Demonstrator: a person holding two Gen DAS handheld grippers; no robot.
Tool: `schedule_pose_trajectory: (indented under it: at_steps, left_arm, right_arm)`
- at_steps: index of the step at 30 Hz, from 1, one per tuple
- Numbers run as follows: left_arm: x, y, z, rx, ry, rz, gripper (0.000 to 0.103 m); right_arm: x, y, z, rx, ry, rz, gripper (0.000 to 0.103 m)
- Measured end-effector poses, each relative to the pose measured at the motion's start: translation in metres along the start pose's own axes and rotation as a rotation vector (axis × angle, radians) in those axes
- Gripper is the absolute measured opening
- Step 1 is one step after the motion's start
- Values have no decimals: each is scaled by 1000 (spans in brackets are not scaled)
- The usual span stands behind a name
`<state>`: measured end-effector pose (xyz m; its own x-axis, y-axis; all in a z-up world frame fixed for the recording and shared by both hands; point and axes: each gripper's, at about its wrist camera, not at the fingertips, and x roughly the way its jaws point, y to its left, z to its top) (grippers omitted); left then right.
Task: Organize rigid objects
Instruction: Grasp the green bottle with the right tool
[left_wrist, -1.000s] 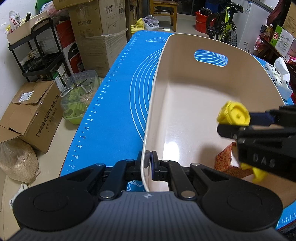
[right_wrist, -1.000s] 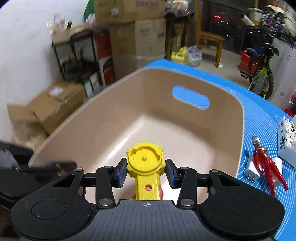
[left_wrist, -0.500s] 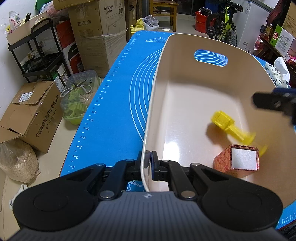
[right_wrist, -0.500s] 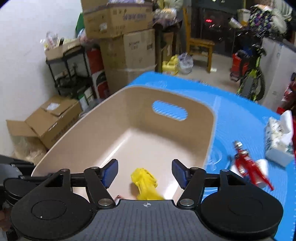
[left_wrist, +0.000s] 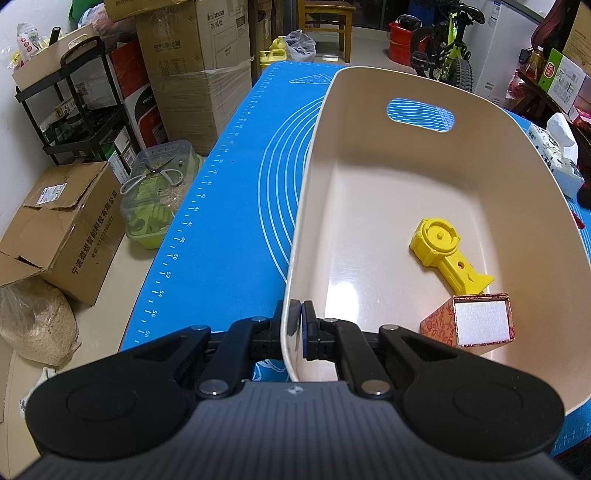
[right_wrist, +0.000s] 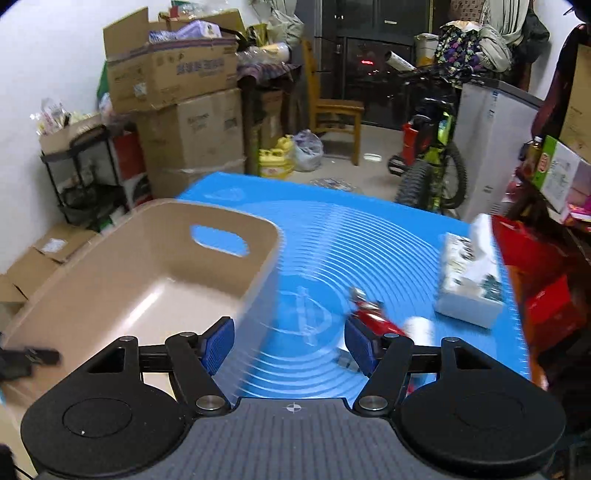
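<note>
My left gripper (left_wrist: 297, 320) is shut on the near rim of the beige bin (left_wrist: 295, 258). Inside the bin lie a yellow plastic toy (left_wrist: 445, 254) and a small red patterned box (left_wrist: 474, 320). In the right wrist view the bin (right_wrist: 240, 295) is at the left. My right gripper (right_wrist: 290, 345) is open and empty above the blue mat (right_wrist: 369, 240), right of the bin. A red toy figure (right_wrist: 373, 319) and a white charger (right_wrist: 419, 328) lie on the mat just beyond its right finger.
A white tissue pack (right_wrist: 469, 280) lies on the mat at the right; it also shows in the left wrist view (left_wrist: 554, 151). Cardboard boxes (left_wrist: 62, 225), a black shelf (left_wrist: 74, 110) and a bicycle (right_wrist: 432, 166) stand around the table.
My right gripper opened and dropped the yellow toy into the bin, where it now lies beside the red box. It then swung right, out over the mat. The left gripper has not moved.
</note>
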<state>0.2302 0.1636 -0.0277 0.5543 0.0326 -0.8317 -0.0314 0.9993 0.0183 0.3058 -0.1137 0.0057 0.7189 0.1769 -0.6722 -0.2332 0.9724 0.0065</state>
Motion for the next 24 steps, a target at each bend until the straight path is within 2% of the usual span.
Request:
schedule_pose_trajectory:
  at_steps: [5,8,11,20,24]
  left_arm:
    - [0,0,0,1,0,1,9]
    - [0,0,0,4,0,3,9]
    - [0,0,0,6,1,4,9]
    - [0,0,0,7,1,5,9]
    - [1,0,0,8,1,6,9]
  right_arm:
    - [18,-25,-19,-15,71,-5,72]
    - [32,-36,-30,-40,117,25,72]
    - [45,-40,-38,-42,163,49,67]
    - [63,-29,-50,-114,233,91,62]
    - [67,-25,-51,-125,230,110,60]
